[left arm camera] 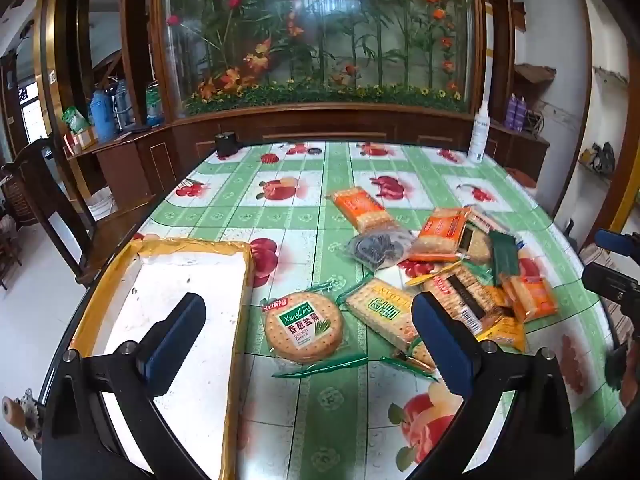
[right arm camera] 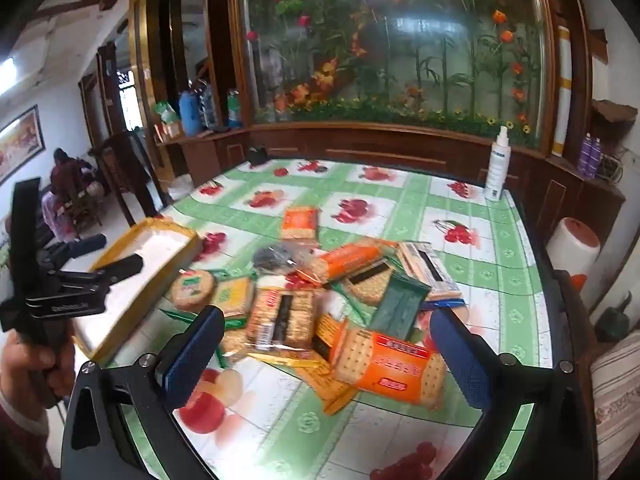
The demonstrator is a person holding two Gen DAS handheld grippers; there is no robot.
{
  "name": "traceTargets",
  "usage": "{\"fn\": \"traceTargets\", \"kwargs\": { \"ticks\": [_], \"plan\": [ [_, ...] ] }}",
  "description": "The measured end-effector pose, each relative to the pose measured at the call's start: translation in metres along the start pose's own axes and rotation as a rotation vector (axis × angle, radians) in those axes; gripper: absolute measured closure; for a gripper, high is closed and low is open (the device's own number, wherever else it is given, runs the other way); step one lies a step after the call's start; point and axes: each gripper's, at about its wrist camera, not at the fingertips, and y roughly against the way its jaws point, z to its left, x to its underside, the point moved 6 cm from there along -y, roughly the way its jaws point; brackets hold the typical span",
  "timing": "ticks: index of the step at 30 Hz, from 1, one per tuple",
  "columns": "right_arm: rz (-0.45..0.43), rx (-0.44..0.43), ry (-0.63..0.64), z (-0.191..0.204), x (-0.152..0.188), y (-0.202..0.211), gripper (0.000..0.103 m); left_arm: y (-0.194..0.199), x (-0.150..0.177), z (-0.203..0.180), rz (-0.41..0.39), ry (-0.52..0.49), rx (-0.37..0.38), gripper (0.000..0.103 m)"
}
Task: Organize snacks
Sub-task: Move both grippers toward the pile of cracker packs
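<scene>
Beside the shallow white tray with a yellow taped rim (left arm camera: 240, 276), which held nothing, the heap of cellophane-wrapped cracker packets (right arm camera: 340, 320) lay unsorted on the tablecloth. The left gripper (left arm camera: 308, 340) and right gripper (right arm camera: 332, 356) hovered, fingers spread, holding nothing; everything remained to do.

Tablecloth (left arm camera: 320, 400): green-and-white check, red fruit prints. Tray (left arm camera: 240, 320): yellow rim, white inside. Round cracker pack (left arm camera: 304, 330): tan, green label. Front cracker pack (right arm camera: 390, 368): orange. Gripper pads (left arm camera: 440, 344): blue.
</scene>
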Motion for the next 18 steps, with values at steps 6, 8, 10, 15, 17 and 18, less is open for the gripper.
{"fn": "traceTargets", "kwargs": {
  "ticks": [6, 8, 10, 15, 17, 18],
  "plan": [
    [0.063, -0.035, -0.049, -0.011, 0.015, -0.021, 0.0, -0.023, 0.015, -0.015, 0.06, -0.005, 0.011, 0.0],
    [0.068, -0.029, -0.062, -0.014, 0.019, -0.023, 0.0, -0.021, 0.017, -0.018, 0.061, -0.019, 0.015, 0.0],
    [0.071, -0.03, -0.073, -0.015, 0.023, -0.026, 0.0, -0.019, 0.016, -0.021, 0.063, -0.028, 0.014, 0.0],
    [0.08, -0.015, -0.071, -0.015, 0.029, -0.032, 0.0, -0.023, 0.015, -0.026, 0.049, -0.027, 0.02, 0.0],
    [0.074, -0.015, -0.087, -0.016, 0.029, -0.033, 0.0, -0.022, 0.012, -0.028, 0.047, -0.02, 0.026, 0.0],
    [0.072, -0.016, -0.091, -0.017, 0.03, -0.033, 0.0, -0.021, 0.011, -0.029, 0.05, -0.016, 0.027, 0.0]
  ]
}}
